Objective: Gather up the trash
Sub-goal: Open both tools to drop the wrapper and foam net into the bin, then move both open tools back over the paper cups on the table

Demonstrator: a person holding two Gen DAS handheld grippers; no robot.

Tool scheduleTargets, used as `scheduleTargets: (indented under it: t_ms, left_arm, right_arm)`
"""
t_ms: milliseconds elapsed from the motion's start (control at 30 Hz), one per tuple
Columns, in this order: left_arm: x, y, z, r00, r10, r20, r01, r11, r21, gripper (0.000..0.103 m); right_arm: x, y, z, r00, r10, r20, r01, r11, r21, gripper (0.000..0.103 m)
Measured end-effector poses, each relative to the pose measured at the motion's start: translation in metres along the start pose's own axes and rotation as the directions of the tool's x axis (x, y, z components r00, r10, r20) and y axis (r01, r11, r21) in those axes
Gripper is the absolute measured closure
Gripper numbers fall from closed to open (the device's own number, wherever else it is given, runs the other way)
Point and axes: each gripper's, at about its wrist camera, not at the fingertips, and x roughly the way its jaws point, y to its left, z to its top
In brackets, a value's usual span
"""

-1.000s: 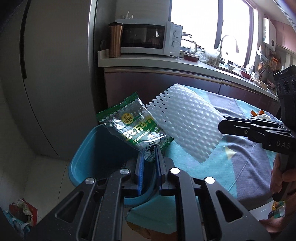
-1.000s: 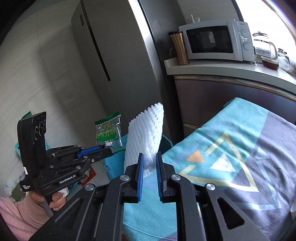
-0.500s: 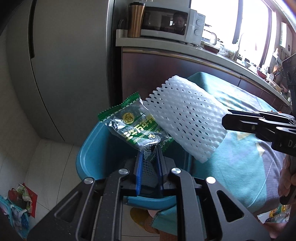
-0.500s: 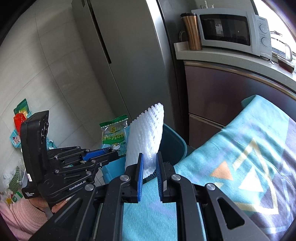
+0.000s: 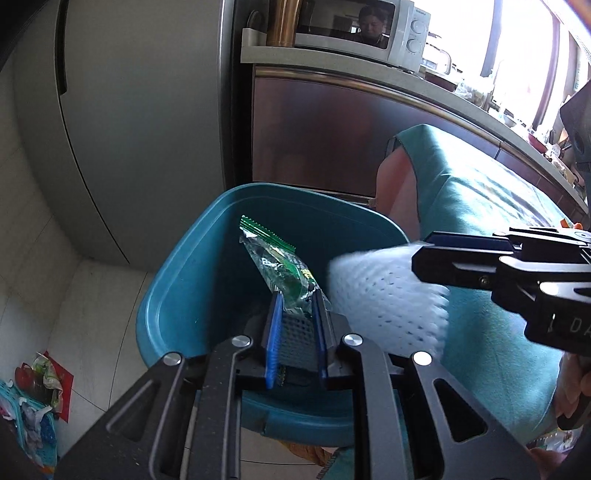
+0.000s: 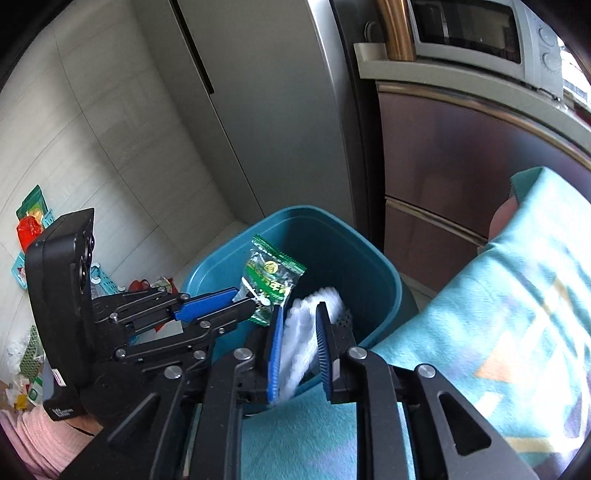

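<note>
Grey fridge doors (image 5: 147, 129) filled the background, with a brown cabinet front (image 6: 461, 147) beside them under a pale counter (image 5: 369, 70). On that counter stood a white microwave (image 6: 472, 29) and, just to its left, a copper tumbler (image 6: 397, 29). A teal patterned tablecloth (image 6: 517, 295) covered the table edge at the right, and its hanging corner came down close to a deep teal bin (image 5: 177, 295) standing on the tiled floor (image 5: 92, 295) in front of the fridge.

Both handheld tools reached over the open mouth of the bin, pointing steeply down. The left gripper (image 5: 295, 321) had its blue pads narrowly set and pinched on the lower end of a green-and-clear snack wrapper (image 5: 280, 269), which stood tilted up above the inside of the bin. The right gripper (image 6: 299, 332) had just been opening; its jaws stood slightly parted, with a white foam fruit net (image 5: 380, 295) loose between them. The net lay against one pad and showed a dark gap toward the other, hanging over the rim on the table side, and it looked blurred in the left view.

A pink sleeve (image 6: 29, 435) showed below the left tool. Loose colourful litter (image 5: 40, 380) lay on the floor by the wall, well apart from the bin.
</note>
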Motion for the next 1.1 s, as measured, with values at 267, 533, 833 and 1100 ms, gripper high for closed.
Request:
scheduleTargets:
  t_ms: [267,533,833,1100]
  left_arm:
    - [0.009,-0.003,-0.004,1.000,0.026,-0.007,-0.026,1.000,-0.001,0.073]
    - [-0.013,-0.013,-0.005,0.999,-0.005,0.044,0.004,1.000,0.019,0.069]
    - [-0.058,-0.051,0.000,0.984,-0.106,0.142,0.093,0.991,0.092,0.063]
    - [-0.087,-0.104,-0.001,0.953,-0.248,0.173,0.216,0.958,0.186,0.059]
  right_arm:
    - [-0.010,-0.009,-0.007,1.000,0.011,0.023,-0.011,1.000,0.026,0.081]
    - [-0.041,-0.023,-0.025,0.997,0.017,0.075,-0.021,0.999,0.047,0.078]
    - [-0.102,-0.039,-0.052,0.981,-0.005,0.194,-0.008,0.998,0.063,0.070]
    - [-0.162,-0.073,-0.090,0.956,-0.085,0.282,0.041,0.987,0.157,0.068]
